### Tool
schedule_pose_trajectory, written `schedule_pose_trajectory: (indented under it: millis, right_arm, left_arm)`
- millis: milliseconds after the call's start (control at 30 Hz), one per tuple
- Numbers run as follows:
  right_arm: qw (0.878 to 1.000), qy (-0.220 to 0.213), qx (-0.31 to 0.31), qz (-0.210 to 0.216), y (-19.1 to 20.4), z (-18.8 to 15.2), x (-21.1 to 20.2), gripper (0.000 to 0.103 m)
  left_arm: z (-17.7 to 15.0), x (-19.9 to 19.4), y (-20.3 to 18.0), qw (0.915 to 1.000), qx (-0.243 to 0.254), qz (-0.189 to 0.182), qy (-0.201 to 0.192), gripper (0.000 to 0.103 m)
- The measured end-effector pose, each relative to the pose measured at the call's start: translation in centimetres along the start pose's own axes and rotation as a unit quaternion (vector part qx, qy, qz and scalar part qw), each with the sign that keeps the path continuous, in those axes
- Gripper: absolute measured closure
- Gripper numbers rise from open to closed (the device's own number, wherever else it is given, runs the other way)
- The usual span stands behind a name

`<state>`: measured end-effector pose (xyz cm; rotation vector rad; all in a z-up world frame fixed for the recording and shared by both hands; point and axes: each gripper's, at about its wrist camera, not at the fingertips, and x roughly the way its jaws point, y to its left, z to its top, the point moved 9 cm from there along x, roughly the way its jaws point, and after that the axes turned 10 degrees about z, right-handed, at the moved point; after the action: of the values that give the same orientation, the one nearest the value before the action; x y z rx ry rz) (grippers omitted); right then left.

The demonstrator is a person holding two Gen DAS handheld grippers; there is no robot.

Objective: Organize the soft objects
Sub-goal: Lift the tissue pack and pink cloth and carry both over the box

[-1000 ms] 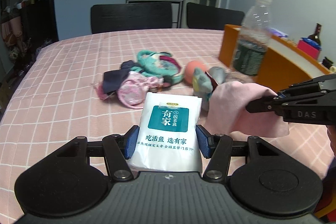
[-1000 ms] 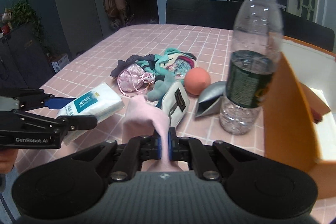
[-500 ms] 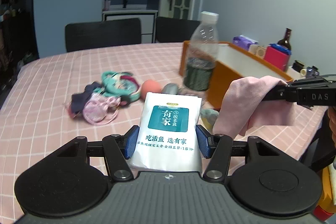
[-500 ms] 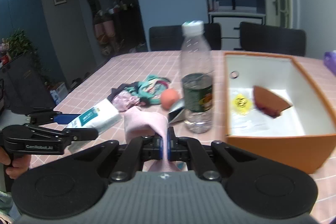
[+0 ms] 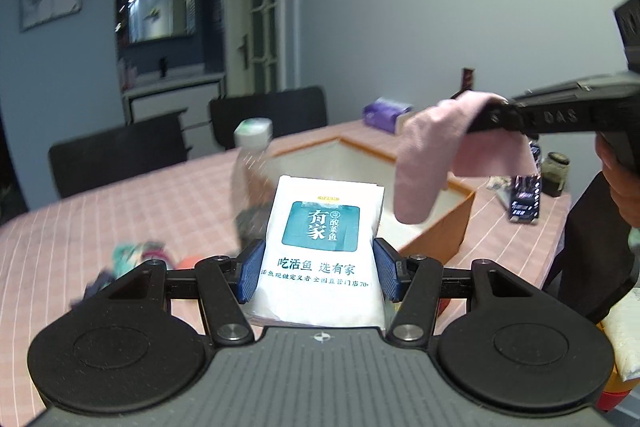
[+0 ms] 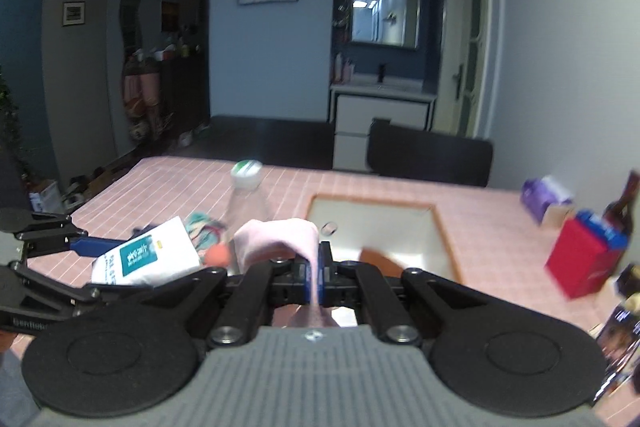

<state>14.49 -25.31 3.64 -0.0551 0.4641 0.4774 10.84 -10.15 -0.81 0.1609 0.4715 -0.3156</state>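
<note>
My left gripper (image 5: 318, 267) is shut on a white tissue pack (image 5: 324, 239) with a teal label, held in the air. It also shows in the right wrist view (image 6: 146, 259). My right gripper (image 6: 318, 275) is shut on a pink cloth (image 6: 276, 239), which hangs from it in the left wrist view (image 5: 432, 163) above the orange box (image 5: 436, 223). The box, white inside (image 6: 376, 231), sits on the pink checked table (image 6: 168, 183). A pile of soft items (image 5: 136, 255) and an orange ball (image 6: 216, 254) lie on the table at left.
A clear water bottle (image 5: 252, 179) stands just left of the box. A red box (image 6: 580, 259), a purple pack (image 6: 544, 195) and a dark bottle (image 6: 620, 203) stand at the right. Black chairs (image 6: 428, 155) line the far side.
Both grippers have risen and swung right with their loads. The pink cloth has moved from table level up over the orange box. The soft pile has dropped to the lower left.
</note>
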Motion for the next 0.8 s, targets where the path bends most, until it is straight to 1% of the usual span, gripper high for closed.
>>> schedule_pose_trajectory:
  millis: [100,200,333,400,467,533,633,700,800]
  right_arm:
    - [1.000,-0.003,-0.006,-0.012,-1.5,1.8,-0.3,0.103]
    - [1.000,0.005,-0.003,-0.023,-3.4,3.0,0.1,0.103]
    - [0.999,0.030,0.009,-0.033,-5.7,3.6,1.4,0.103]
    - [0.998,0.047,0.013,-0.042,-6.9,3.4,2.4,0.103]
    - [0.996,0.067,0.022,-0.049,-8.2,2.8,3.8,0.103]
    - [0.994,0.089,0.035,-0.053,-9.7,1.9,5.5,0.103]
    - [0.989,0.122,0.065,-0.048,-11.3,-0.4,8.3,0.103]
    - [0.985,0.145,0.080,-0.046,-12.0,-2.2,10.2,0.103]
    - [0.979,0.176,0.085,-0.049,-12.4,-4.8,12.7,0.103]
  left_arm:
    - [2.0,0.5,-1.5,0.9997,0.015,-0.008,-0.018,0.037]
    - [3.6,1.5,-2.7,0.9993,0.022,-0.018,-0.026,0.037]
    - [5.1,3.1,-4.3,0.9990,0.022,-0.033,-0.023,0.037]
    - [5.7,4.2,-5.0,0.9991,0.020,-0.034,-0.019,0.037]
    - [6.1,5.5,-6.0,0.9990,0.029,-0.032,-0.013,0.037]
    - [6.2,7.3,-6.9,0.9987,0.043,-0.026,-0.001,0.037]
    - [5.6,10.6,-8.0,0.9973,0.058,-0.026,0.036,0.037]
    - [4.6,12.8,-8.7,0.9949,0.077,-0.018,0.063,0.037]
    - [3.1,15.6,-9.6,0.9896,0.106,-0.003,0.097,0.037]
